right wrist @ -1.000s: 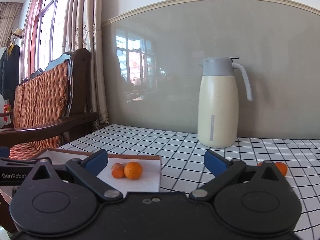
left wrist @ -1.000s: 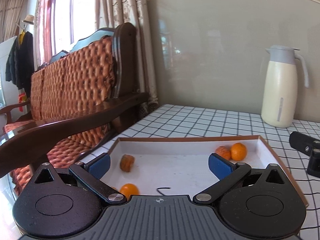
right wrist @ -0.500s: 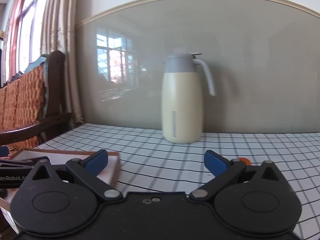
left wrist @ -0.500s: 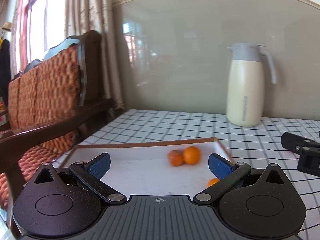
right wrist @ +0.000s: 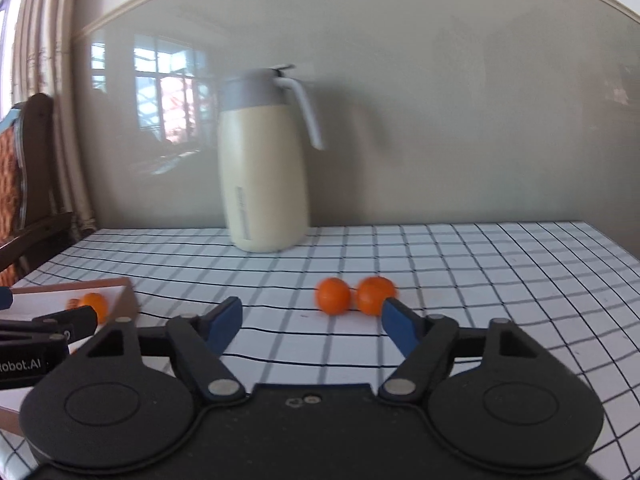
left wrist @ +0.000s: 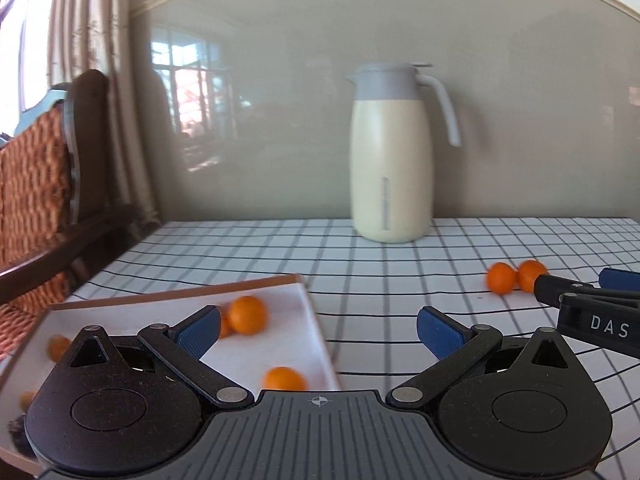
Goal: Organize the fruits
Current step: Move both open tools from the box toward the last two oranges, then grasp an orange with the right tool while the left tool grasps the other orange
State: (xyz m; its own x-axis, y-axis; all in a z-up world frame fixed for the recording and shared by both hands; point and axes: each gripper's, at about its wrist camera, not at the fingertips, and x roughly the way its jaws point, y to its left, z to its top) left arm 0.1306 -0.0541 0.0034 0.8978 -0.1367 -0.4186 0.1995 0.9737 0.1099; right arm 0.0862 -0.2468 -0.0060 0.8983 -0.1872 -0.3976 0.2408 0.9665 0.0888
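Observation:
A white tray with a brown rim lies at the table's left and holds several small oranges; its corner shows in the right wrist view. Two loose oranges lie side by side on the checked cloth, also in the left wrist view. My left gripper is open and empty over the tray's right edge. My right gripper is open and empty, just short of the two loose oranges; its right fingertip overlaps the right orange.
A cream jug with a grey lid stands at the back of the table by the wall, also in the left wrist view. A wooden chair with woven cushion stands left of the table. The table's right edge is near.
Both grippers have swung right. The tray slid to the left in both views, and the two loose oranges came into view ahead of my right gripper. Both grippers stayed open.

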